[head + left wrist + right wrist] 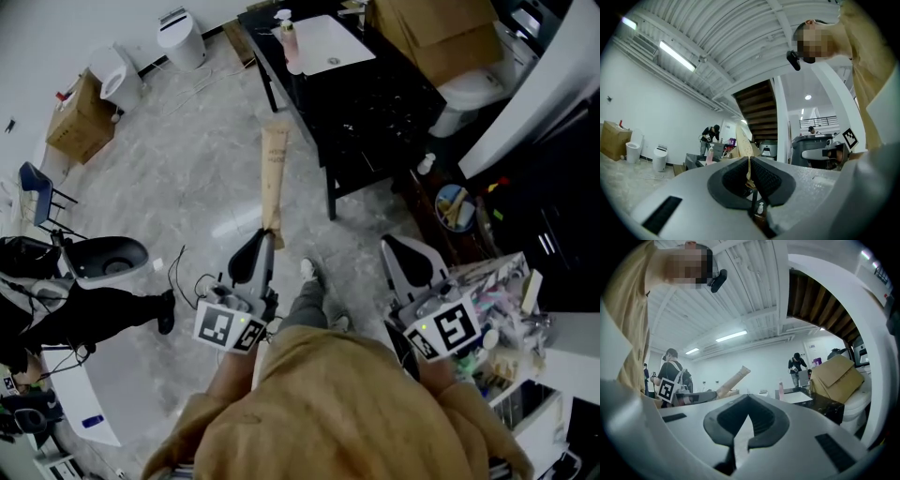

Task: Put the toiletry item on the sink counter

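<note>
The toiletry item is a long tan tube. My left gripper is shut on its flat lower end and holds it pointing away over the floor. In the left gripper view the tube rises from between the closed jaws of the left gripper. My right gripper is beside it on the right, shut with nothing in it, and its jaws meet at the tips in the right gripper view. The black sink counter with a white basin stands ahead, well beyond both grippers. The tube also shows in the right gripper view.
A pink pump bottle stands by the basin. A cardboard box and a white toilet are at the counter's right. A cluttered rack sits at my right. A person in black is on the floor to the left.
</note>
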Tool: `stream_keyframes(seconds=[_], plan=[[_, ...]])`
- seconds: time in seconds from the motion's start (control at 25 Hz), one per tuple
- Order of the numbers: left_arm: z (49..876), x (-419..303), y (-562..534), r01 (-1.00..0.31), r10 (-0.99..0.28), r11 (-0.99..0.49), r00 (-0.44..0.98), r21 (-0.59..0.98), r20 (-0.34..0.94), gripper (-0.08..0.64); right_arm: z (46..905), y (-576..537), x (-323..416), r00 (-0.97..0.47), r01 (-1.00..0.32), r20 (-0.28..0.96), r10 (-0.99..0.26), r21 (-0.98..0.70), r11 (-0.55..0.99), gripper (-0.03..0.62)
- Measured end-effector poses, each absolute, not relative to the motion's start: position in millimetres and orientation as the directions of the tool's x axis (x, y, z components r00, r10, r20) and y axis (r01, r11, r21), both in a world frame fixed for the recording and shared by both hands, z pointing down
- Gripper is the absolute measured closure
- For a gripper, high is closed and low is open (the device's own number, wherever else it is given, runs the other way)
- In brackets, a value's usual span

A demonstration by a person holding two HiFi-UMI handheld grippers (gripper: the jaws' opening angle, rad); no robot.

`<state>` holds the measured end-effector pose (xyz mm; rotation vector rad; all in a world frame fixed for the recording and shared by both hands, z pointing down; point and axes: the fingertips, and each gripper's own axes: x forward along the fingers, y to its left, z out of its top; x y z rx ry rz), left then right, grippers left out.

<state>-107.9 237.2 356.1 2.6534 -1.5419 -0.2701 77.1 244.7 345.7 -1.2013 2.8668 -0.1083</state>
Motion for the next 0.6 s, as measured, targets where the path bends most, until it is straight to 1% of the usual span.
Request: stream_keyframes(seconds=[0.24,0.6], plan=[[368.5,-101.6,171.3,-0.824,-0.840,-0.542,0.528,0.167,-0.120,0.548,353.7,193.1,75.6,-0.673,-0.739,0.025,-0.739,-0.074,0.670,0.591],[384.8,-123.2,34.3,-0.789,-0.812,-0.584,0.575,0.190,-0.104,0.548,349.0,61.7,48.8,-0.637,-0.771,0.057,-0.769,-0.044,0.635,0.591]])
